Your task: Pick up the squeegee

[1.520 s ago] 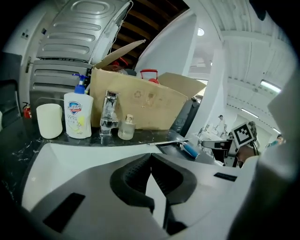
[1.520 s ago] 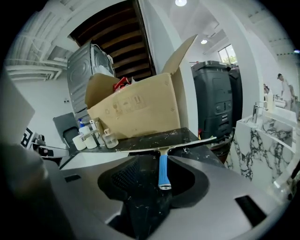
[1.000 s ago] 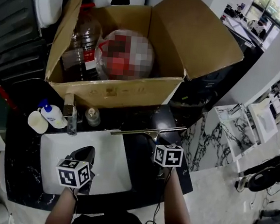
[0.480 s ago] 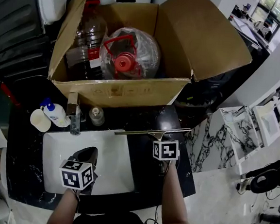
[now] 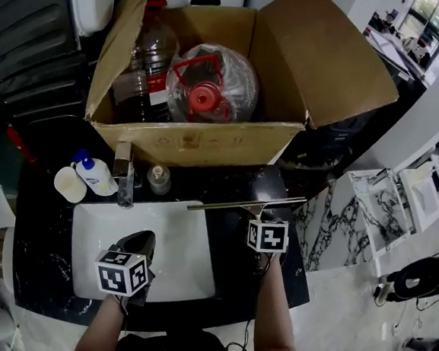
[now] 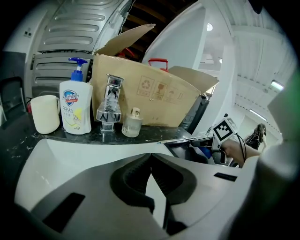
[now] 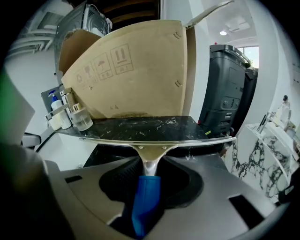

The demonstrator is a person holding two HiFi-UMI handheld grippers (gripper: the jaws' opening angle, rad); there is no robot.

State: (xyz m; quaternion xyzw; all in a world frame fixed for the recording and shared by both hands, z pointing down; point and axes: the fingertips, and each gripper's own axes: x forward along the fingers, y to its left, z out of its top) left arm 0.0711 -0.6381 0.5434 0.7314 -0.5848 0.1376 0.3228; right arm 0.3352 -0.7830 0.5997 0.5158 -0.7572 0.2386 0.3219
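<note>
The squeegee [image 5: 246,204] lies on the black counter beside the sink, its long metal blade [image 7: 154,140] crosswise. Its blue handle [image 7: 145,197] points back into my right gripper [image 7: 149,171]. That gripper's jaws are closing on the handle, and the pads touch it on both sides. In the head view the right gripper [image 5: 261,219] sits just behind the blade. My left gripper [image 5: 139,242] hangs over the white sink, shut and with nothing in it [image 6: 150,157]. From the left gripper view the squeegee [image 6: 180,139] shows at the right.
An open cardboard box [image 5: 192,142] with big bottles stands behind the counter. A tap [image 5: 124,172], a soap pump bottle [image 5: 97,175], a cup [image 5: 70,184] and a small glass bottle [image 5: 158,179] line the sink's [image 5: 101,222] far rim. The counter [image 5: 233,279] ends just right of the squeegee.
My right gripper has rolled a little where it stands at the squeegee's handle. The left gripper and the squeegee have stayed put.
</note>
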